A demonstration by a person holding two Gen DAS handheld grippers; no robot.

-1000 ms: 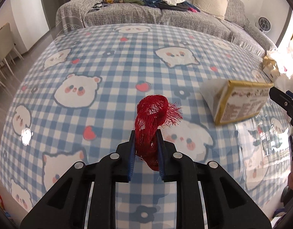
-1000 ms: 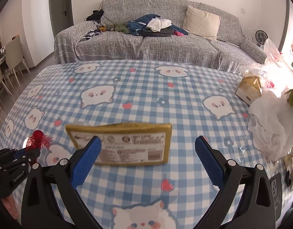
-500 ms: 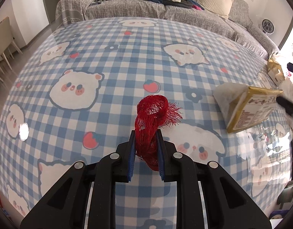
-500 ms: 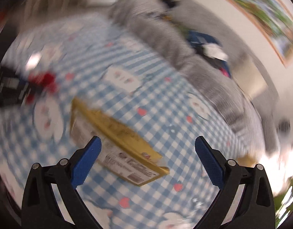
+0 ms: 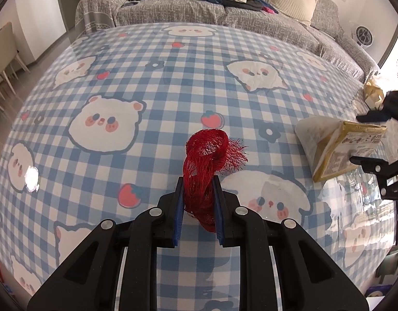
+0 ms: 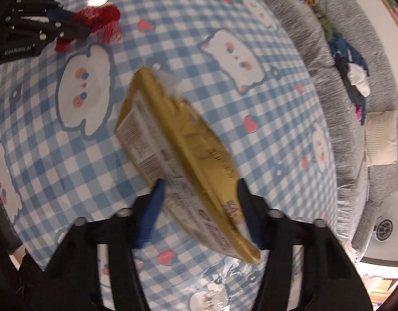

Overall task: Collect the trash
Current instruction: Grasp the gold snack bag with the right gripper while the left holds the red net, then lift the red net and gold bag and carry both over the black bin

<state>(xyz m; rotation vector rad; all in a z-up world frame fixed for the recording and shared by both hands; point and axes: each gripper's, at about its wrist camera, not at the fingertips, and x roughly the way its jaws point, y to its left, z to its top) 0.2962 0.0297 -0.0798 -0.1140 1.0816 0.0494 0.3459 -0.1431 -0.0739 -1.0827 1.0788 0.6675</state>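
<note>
My left gripper (image 5: 198,202) is shut on a red mesh net bag (image 5: 206,160) and holds it above the blue checked tablecloth. The bag also shows in the right wrist view (image 6: 100,23), with the left gripper (image 6: 66,23) at the top left. A gold food package (image 6: 178,142) lies on the table. My right gripper (image 6: 201,202) is rolled sideways, and its blue pads stand on either side of the package's near end with a gap on the left side. In the left wrist view the package (image 5: 338,147) sits at the right, with the right gripper (image 5: 375,140) around it.
The table (image 5: 121,77) has a blue checked cloth with bear and strawberry prints. A grey sofa (image 5: 224,7) with clothes and a cushion stands behind it. A small carton (image 5: 373,94) sits at the table's far right edge. Chairs (image 5: 2,59) stand at the left.
My right gripper has rolled sideways, moved in over the gold package and narrowed its jaws around it. My left gripper still holds the red net bag, and has barely moved.
</note>
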